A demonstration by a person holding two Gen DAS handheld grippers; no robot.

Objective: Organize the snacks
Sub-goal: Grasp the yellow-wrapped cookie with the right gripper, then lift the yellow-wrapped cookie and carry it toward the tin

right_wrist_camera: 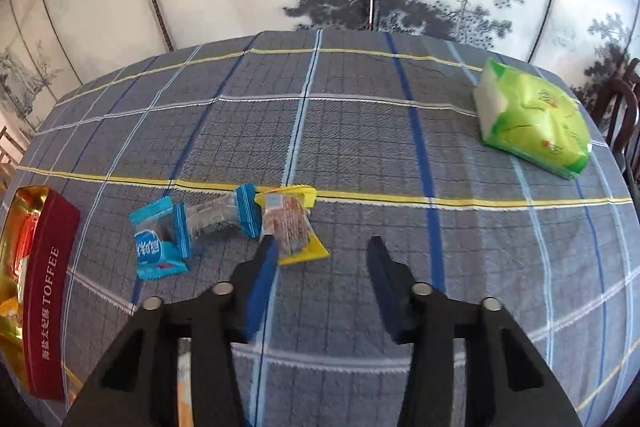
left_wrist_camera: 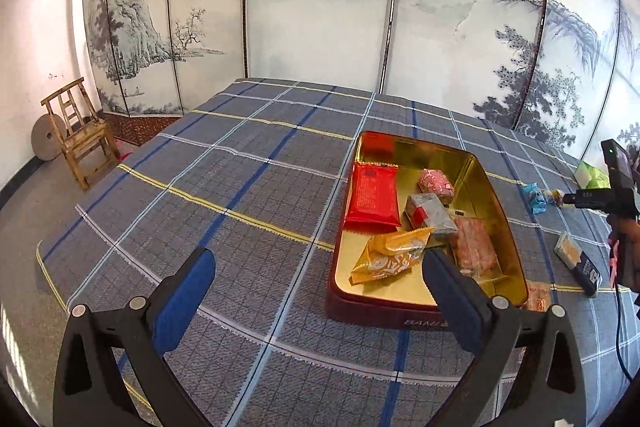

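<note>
So the left tool [left_wrist_camera: 316, 267] was spread wide with nothing gripped, hovering at the near end of the toffee tin [left_wrist_camera: 516, 259], where a yellow packet [left_wrist_camera: 390, 257] and red packet [left_wrist_camera: 374, 197] were already laid. The right tool [right_wrist_camera: 320, 247] was parted but empty, just short of a yellow-edged snack [right_wrist_camera: 290, 225] and blue candies [right_wrist_camera: 160, 241] on the surface [right_wrist_camera: 360, 131]. A green pack [right_wrist_camera: 534, 117] was parked further back.

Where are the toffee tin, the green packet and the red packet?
toffee tin [left_wrist_camera: 505, 227]: left wrist view, right wall.
green packet [right_wrist_camera: 538, 117]: right wrist view, middle of wrapper.
red packet [left_wrist_camera: 372, 195]: left wrist view, middle of wrapper.
</note>
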